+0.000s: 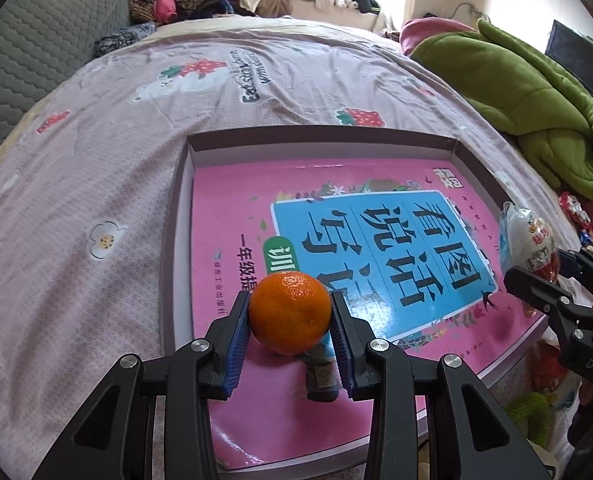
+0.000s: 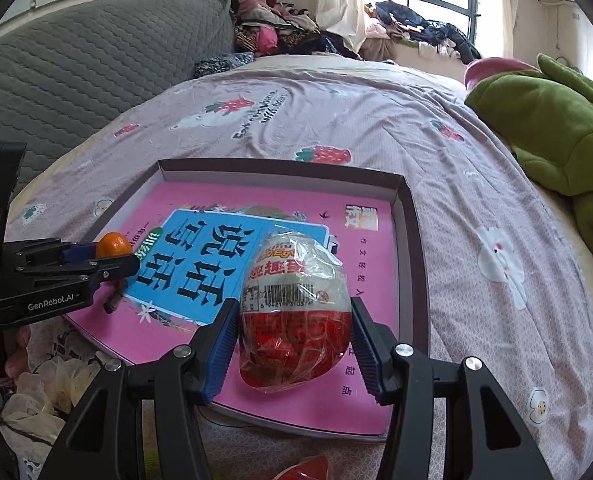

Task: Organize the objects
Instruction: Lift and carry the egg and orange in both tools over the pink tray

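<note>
**Orange and wrapped egg held over the tray**

Orange [image 1: 289,312] sits clamped between the blue pads of the left gripper [image 1: 291,338], near the fingertips, with both pads pressing its sides. Below and beyond those fingers lies a pink book [image 1: 232,208] inside a shallow cardboard tray [image 1: 320,138] on the bed cover [image 1: 76,184]. A small dark thing lies on the book just under the fingers; what it is cannot be told.

The right gripper [image 2: 294,346] grasps a plastic-wrapped egg [image 2: 296,312], its red lower half squeezed between the pads and its pale top jutting past the fingertips. The same tray [image 2: 410,240] lies beneath these fingers. A green blanket [image 2: 548,132] is heaped well off to their right.
</note>
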`<state>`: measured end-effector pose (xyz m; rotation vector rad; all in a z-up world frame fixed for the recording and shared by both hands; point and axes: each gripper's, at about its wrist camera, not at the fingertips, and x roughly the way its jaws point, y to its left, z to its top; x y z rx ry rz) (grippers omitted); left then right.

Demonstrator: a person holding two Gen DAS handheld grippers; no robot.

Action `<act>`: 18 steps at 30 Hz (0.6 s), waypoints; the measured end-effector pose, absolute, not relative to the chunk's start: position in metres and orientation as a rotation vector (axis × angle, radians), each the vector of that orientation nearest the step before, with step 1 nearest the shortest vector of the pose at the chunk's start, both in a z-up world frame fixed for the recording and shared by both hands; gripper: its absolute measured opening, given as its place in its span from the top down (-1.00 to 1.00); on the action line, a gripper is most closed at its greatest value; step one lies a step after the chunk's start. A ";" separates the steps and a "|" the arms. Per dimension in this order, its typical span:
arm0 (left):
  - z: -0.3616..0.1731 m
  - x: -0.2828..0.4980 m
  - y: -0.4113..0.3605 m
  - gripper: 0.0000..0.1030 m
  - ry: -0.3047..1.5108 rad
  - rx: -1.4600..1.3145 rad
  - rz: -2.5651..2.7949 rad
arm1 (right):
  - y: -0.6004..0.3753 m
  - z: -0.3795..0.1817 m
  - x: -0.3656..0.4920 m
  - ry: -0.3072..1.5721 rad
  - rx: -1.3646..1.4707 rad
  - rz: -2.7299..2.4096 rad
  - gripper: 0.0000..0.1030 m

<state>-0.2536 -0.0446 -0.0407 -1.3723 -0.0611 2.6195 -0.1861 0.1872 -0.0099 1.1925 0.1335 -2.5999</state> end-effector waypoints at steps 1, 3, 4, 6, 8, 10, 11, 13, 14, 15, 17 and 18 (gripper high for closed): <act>-0.041 -0.253 -0.045 0.24 -0.061 -1.374 2.620 | 0.188 -0.011 -0.187 0.133 1.202 -2.602 -0.05; -0.043 -0.254 -0.044 0.24 -0.060 -1.378 2.612 | 0.188 -0.012 -0.187 0.132 1.217 -2.601 -0.05; -0.043 -0.254 -0.044 0.24 -0.059 -1.380 2.611 | 0.187 -0.013 -0.188 0.133 1.225 -2.598 -0.05; -0.043 -0.253 -0.044 0.24 -0.058 -1.381 2.612 | 0.186 -0.016 -0.188 0.136 1.246 -2.595 -0.05; -0.043 -0.254 -0.044 0.24 -0.056 -1.388 2.610 | 0.186 -0.018 -0.189 0.135 1.260 -2.593 -0.05; -0.043 -0.254 -0.044 0.24 -0.053 -1.391 2.613 | 0.187 -0.018 -0.189 0.131 1.275 -2.594 -0.05; -0.043 -0.254 -0.043 0.24 -0.048 -1.393 2.613 | 0.187 -0.019 -0.190 0.131 1.281 -2.595 -0.06; -0.043 -0.254 -0.043 0.24 -0.048 -1.395 2.613 | 0.188 -0.019 -0.191 0.126 1.287 -2.601 -0.06; -0.043 -0.253 -0.042 0.24 -0.046 -1.397 2.612 | 0.188 -0.019 -0.191 0.126 1.293 -2.601 -0.06; -0.043 -0.253 -0.042 0.24 -0.046 -1.398 2.612 | 0.189 -0.019 -0.191 0.122 1.296 -2.601 -0.06; -0.043 -0.253 -0.042 0.24 -0.044 -1.402 2.611 | 0.189 -0.020 -0.192 0.118 1.308 -2.591 -0.06; -0.042 -0.253 -0.043 0.24 -0.045 -1.403 2.612 | 0.189 -0.021 -0.192 0.112 1.316 -2.587 -0.06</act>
